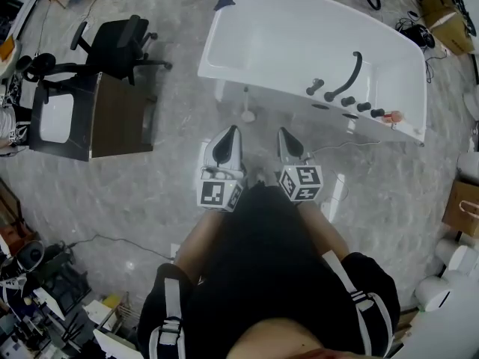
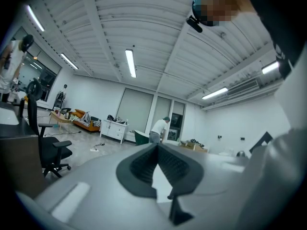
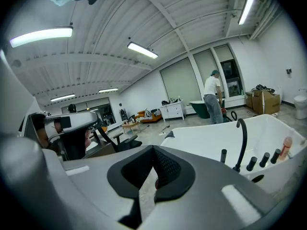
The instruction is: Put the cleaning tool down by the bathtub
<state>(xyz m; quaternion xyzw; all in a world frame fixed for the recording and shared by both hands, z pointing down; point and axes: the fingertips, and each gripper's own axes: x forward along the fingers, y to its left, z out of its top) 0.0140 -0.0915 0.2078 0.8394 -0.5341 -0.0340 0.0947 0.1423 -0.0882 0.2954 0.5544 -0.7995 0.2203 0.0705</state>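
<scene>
Dark-clothed person [image 1: 262, 275] before white bathtub [image 1: 299, 40]

No word, brand name or number can be read in any view. The only printed marks are black-and-white square patterns. One is on the white marker cube [image 1: 219, 191] of the left gripper [image 1: 233, 129], the other on the white marker cube [image 1: 301, 182] of the right gripper [image 1: 283, 132]. Both show in the head view, just below the white oblong bathtub [image 1: 262, 77]. The brown cardboard boxes [image 1: 443, 13] at the bathtub's upper right may carry print, but it is too small to make out.
</scene>
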